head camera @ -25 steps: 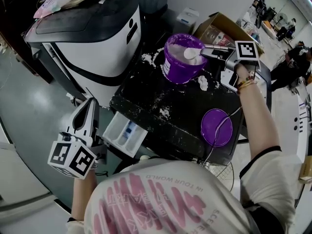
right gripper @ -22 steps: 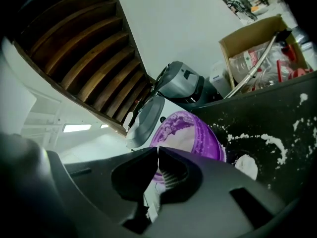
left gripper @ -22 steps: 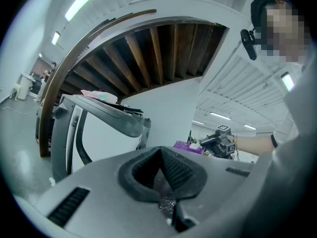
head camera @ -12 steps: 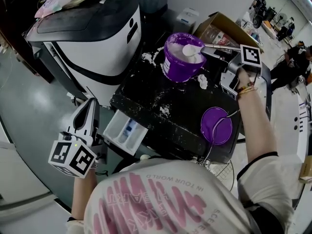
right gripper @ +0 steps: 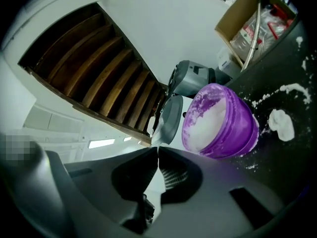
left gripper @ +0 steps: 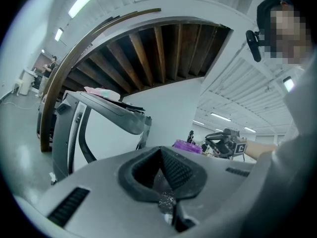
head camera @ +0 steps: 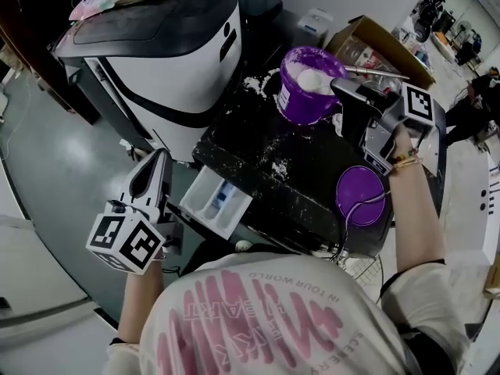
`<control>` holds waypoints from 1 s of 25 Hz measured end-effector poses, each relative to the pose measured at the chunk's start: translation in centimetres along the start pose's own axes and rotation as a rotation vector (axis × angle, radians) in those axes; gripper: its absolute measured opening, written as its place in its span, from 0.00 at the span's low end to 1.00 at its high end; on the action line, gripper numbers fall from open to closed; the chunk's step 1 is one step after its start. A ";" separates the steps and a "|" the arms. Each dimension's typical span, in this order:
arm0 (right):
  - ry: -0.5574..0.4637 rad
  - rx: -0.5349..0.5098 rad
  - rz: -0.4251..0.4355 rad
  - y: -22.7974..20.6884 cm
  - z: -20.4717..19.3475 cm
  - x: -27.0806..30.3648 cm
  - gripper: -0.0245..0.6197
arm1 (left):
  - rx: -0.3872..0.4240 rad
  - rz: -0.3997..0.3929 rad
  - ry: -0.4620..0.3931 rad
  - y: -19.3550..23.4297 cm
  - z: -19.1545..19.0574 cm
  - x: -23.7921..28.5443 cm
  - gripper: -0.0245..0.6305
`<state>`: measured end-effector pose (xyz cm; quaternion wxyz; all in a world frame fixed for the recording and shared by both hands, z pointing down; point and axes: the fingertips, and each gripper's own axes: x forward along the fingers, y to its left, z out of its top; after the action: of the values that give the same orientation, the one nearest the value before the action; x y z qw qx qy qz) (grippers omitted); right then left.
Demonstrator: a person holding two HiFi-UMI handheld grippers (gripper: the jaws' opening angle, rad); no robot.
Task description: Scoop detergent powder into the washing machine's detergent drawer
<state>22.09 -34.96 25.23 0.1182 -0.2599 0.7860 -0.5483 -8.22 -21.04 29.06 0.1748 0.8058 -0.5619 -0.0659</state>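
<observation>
A purple tub (head camera: 306, 98) of white powder stands on the black machine top (head camera: 297, 170). My right gripper (head camera: 340, 91) is at the tub's right rim, shut on the handle of a white spoon (head camera: 313, 80). The spoon's heaped bowl hangs over the powder. In the right gripper view the spoon (right gripper: 171, 117) sticks out from my right gripper (right gripper: 158, 155) beside the tub (right gripper: 218, 120). The white detergent drawer (head camera: 220, 202) stands pulled out below the top's front edge. My left gripper (head camera: 155, 166) hovers just left of the drawer, shut and empty; in its own view my left gripper (left gripper: 163, 195) points level.
The tub's purple lid (head camera: 364, 196) lies on the top near its right corner. Spilled powder (head camera: 278, 168) is scattered over the top, with a clump (right gripper: 281, 123) beside the tub. A white and black appliance (head camera: 176, 61) stands left, a cardboard box (head camera: 383, 41) behind.
My right gripper has lifted the loaded spoon out of the powder and rolled a little. My left gripper has stayed beside the drawer.
</observation>
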 end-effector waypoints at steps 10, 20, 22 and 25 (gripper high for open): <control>-0.038 0.036 0.013 2.0 -4.9 0.9 0.04 | 0.006 -0.101 0.019 0.9 1.4 0.3 0.04; -0.095 0.071 -0.009 3.3 -10.5 2.7 0.04 | 0.007 -0.207 0.056 4.0 2.8 -0.2 0.04; -0.102 0.077 -0.014 3.7 -11.4 3.0 0.04 | 0.004 -0.222 0.063 4.3 3.1 -0.2 0.04; -0.109 0.088 -0.021 4.3 -12.5 3.5 0.04 | -0.004 -0.247 0.078 4.6 3.2 -0.2 0.04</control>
<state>12.04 -25.70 26.31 0.1662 -0.2923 0.7507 -0.5686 -13.30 -22.92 27.68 0.1885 0.8705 -0.4511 -0.0567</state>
